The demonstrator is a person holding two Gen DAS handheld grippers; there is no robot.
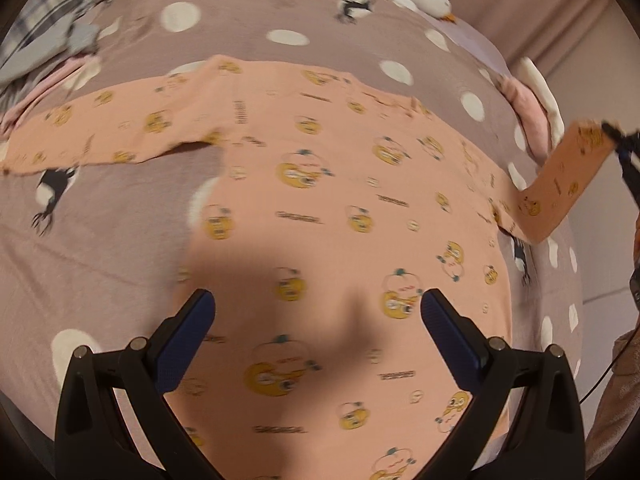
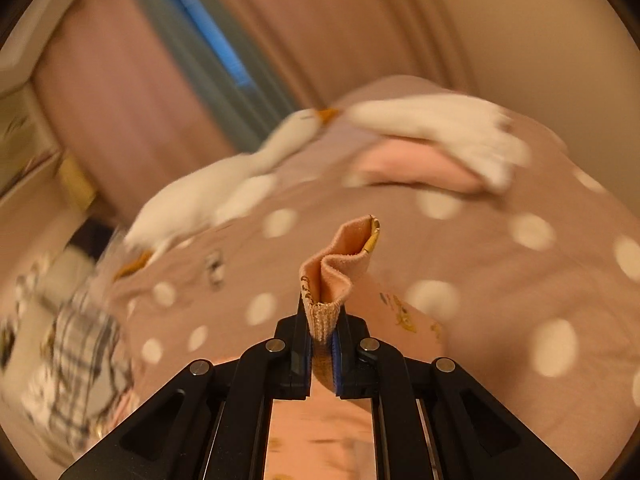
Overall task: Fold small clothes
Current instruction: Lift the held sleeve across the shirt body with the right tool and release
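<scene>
A small peach shirt [image 1: 320,208] with yellow cartoon prints lies spread flat on the bed. Its left sleeve [image 1: 120,128] is stretched out to the left. Its right sleeve [image 1: 560,184] is lifted off the bed. My right gripper [image 2: 322,336] is shut on that sleeve's ribbed cuff [image 2: 324,320], and peach fabric [image 2: 344,256] sticks up past the fingertips. In the left wrist view the right gripper [image 1: 614,138] shows at the far right edge, holding the cuff. My left gripper [image 1: 318,306] hovers open above the shirt's lower body, with nothing between its blue pads [image 1: 188,340].
The bed has a mauve cover [image 1: 100,260] with white dots and bird prints. A white goose plush [image 2: 224,188] and pink folded cloth [image 2: 416,164] lie at the far side. Plaid and grey clothes [image 1: 44,32] are piled at the far left. Pink curtains [image 2: 320,20] hang behind the bed.
</scene>
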